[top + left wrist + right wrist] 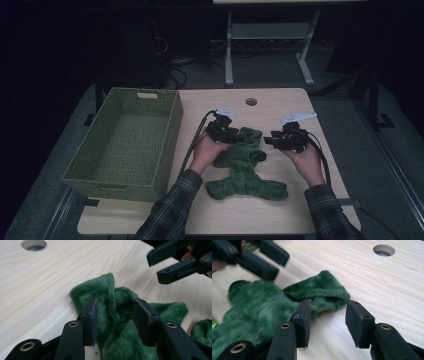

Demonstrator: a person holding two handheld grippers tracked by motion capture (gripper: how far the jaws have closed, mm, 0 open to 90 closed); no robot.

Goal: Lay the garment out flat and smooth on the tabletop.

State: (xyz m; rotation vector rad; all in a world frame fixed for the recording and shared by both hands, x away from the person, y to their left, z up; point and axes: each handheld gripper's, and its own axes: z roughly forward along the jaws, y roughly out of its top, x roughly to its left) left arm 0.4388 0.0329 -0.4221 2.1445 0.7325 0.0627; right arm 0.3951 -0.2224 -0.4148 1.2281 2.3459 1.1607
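A person's plaid sleeves (175,210) are entering at the near edge of the wooden table (280,215), each hand gripping a black two-jaw tool. Just beyond them a crumpled green plush cloth (245,167) is lying on the tabletop, outside the woven green basket (172,125), which is standing at the table's left side with nothing visible inside it. The left gripper (115,317) is hovering at the cloth's upper left, its jaws standing partly apart with a raised fold of the plush between them, the pads not pressing it. The right gripper (328,320) is hanging just right of the cloth, jaws likewise partly apart over bare wood, the cloth's tip just beyond its left pad. A round cable hole (251,101) is sitting near the far edge, and a white table frame (265,50) is standing on the dark floor beyond.
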